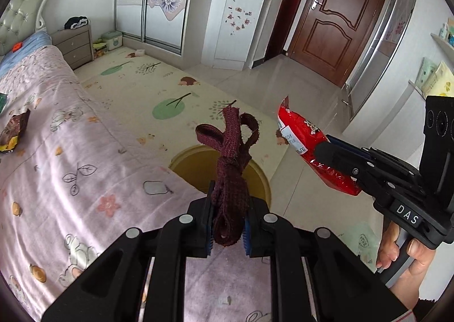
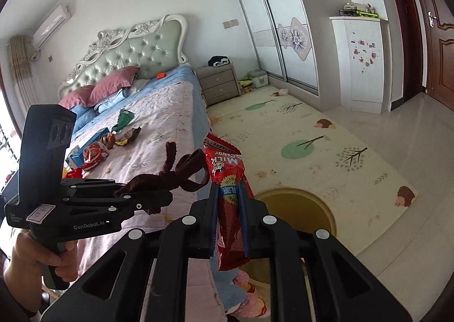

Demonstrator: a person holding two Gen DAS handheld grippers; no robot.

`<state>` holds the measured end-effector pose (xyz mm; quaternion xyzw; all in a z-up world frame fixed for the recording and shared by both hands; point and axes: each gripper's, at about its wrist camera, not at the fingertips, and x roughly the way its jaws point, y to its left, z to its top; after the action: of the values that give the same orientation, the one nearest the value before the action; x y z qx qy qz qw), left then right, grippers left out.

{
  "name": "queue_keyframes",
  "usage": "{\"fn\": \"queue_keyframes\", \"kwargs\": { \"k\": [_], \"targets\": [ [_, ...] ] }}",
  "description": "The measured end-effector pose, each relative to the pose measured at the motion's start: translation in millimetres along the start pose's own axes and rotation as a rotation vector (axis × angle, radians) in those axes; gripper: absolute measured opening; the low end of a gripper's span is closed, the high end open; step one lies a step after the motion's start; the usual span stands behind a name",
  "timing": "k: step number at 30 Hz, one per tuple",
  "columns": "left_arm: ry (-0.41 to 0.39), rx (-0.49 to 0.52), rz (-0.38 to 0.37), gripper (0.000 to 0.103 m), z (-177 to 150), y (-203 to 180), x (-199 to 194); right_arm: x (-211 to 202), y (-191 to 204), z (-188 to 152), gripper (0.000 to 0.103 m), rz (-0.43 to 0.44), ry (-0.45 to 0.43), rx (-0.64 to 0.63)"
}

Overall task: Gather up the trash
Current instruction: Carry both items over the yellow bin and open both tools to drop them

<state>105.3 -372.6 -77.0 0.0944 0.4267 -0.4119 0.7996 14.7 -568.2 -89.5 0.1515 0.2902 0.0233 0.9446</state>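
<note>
Maroon strap [image 1: 231,168] pinched in left jaws, red candy wrapper [image 2: 228,194] pinched in right jaws, over yellow bin [image 2: 298,205]

Rough woven maroon cloth strap [image 1: 231,171], glossy red plastic candy wrapper [image 2: 229,194], polished tile floor [image 1: 283,86], varnished wooden door [image 1: 337,15].

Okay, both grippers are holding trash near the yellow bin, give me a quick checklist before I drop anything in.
1. Left gripper shut on the maroon fabric strip: ok.
2. Right gripper shut on the red candy wrapper: ok.
3. Yellow bin mouth open and unblocked: ok.
4. Fabric strip directly over the bin: cannot tell; it lines up with the opening in the left wrist view, but height and depth are unclear.
5. Candy wrapper over the bin: not ok; it sits left of the opening, by the bed edge.
6. More trash waiting on the bed: ok, several wrappers remain.
</note>
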Motion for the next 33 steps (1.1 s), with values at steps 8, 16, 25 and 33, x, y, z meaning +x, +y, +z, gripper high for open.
{"fn": "queue_keyframes", "kwargs": {
  "k": [8,16,25,33],
  "targets": [
    [0.079,-0.020,-0.010,0.016,20,4,39,21,-40,-16,0.014,-0.046,0.051,0.082],
    [0.114,-0.029,0.010,0.040,38,2,65,55,-61,-4,0.030,-0.062,0.102,0.096],
    [0.047,-0.002,0.065,0.088,41,5,60,56,-52,-9,0.050,-0.119,0.085,0.063],
    [-0.061,0.029,0.158,0.088,33,6,25,46,-37,-2,0.050,-0.173,0.061,0.036]
  ]
}}
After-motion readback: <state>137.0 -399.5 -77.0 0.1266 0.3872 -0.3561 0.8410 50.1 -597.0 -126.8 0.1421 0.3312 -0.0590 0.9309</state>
